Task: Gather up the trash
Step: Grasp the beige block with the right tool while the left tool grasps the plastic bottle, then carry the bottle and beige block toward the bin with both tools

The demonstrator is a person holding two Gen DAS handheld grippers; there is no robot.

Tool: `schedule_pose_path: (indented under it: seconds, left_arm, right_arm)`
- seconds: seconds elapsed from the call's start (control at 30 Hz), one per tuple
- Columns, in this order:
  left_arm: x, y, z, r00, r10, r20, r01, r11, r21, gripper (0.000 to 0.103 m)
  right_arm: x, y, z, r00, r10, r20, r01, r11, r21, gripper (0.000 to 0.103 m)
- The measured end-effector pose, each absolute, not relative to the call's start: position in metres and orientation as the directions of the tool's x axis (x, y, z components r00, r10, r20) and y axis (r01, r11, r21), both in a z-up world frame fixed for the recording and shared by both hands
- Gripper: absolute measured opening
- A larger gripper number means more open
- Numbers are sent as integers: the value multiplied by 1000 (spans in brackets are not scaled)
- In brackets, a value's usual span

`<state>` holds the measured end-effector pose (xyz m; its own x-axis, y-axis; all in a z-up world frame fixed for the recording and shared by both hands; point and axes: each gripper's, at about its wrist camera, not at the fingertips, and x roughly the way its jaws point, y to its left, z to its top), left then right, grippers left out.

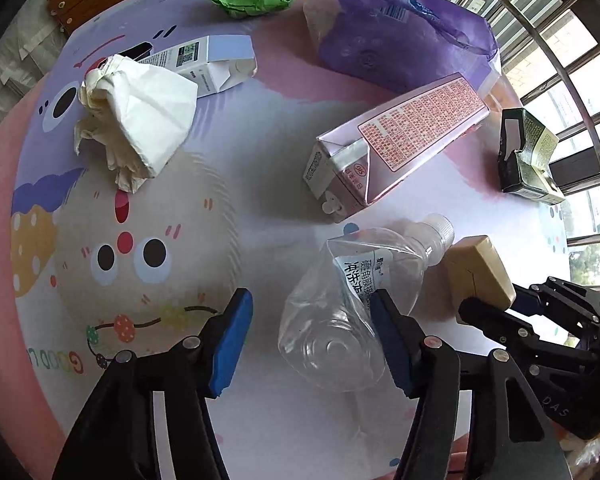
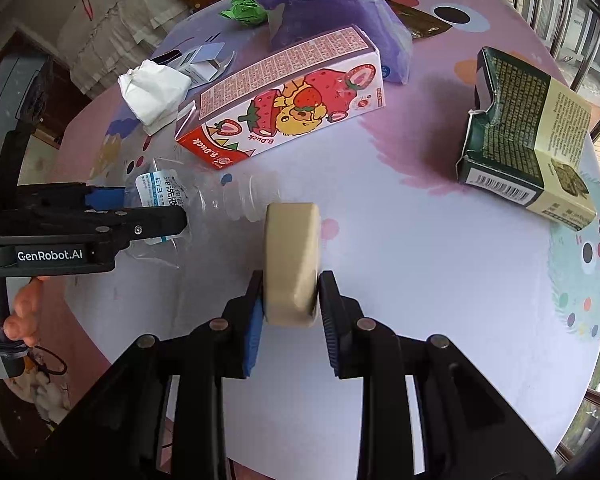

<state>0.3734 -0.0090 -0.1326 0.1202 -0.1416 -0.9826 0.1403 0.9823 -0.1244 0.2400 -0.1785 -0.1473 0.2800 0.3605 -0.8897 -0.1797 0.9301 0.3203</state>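
Right gripper (image 2: 291, 312): fingers clamped on a beige block (image 2: 293, 258), raised above the table (image 2: 440, 280). Left gripper (image 1: 310, 336): fingers spread wide, one beside a crushed clear bottle (image 1: 352, 300) lying on the table.

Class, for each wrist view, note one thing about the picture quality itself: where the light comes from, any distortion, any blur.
Left wrist view: daylight enters from the windows at right, so the pink carton casts its shadow leftward; the fisheye bends the table edge into a curve. Right wrist view: the tan block looks slightly smeared, while the green box stays sharp.
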Motion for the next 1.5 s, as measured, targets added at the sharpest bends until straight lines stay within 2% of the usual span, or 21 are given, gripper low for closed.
schedule_pose_path:
  seconds: [0.03, 0.1, 0.5, 0.77, 1.2, 1.5]
  left_arm:
    - [372, -11, -131, 129, -141, -982, 146, 982, -122, 48]
    - [369, -13, -129, 148, -122, -981, 138, 985, -102, 43]
    - [313, -18, -106, 266, -51, -963, 35, 998, -44, 42]
    - [249, 28, -81, 327, -43, -944, -18, 998, -52, 42]
    - [116, 71, -67, 353, -138, -925, 50, 990, -129, 41]
    - [36, 66, -103, 287, -125, -950, 135, 987, -90, 41]
  right_arm:
    - [239, -176, -148, 280, 360, -890, -180, 930, 320, 23]
    - [237, -173, -148, 280, 362, -889, -182, 929, 322, 23]
    - [208, -160, -135, 287, 389, -876, -199, 918, 343, 22]
    - [162, -144, -121, 320, 368, -873, -195, 927, 319, 22]
    - [21, -102, -107, 380, 313, -870, -111, 950, 293, 22]
    - [-72, -90, -142, 338, 276, -900, -18, 958, 287, 22]
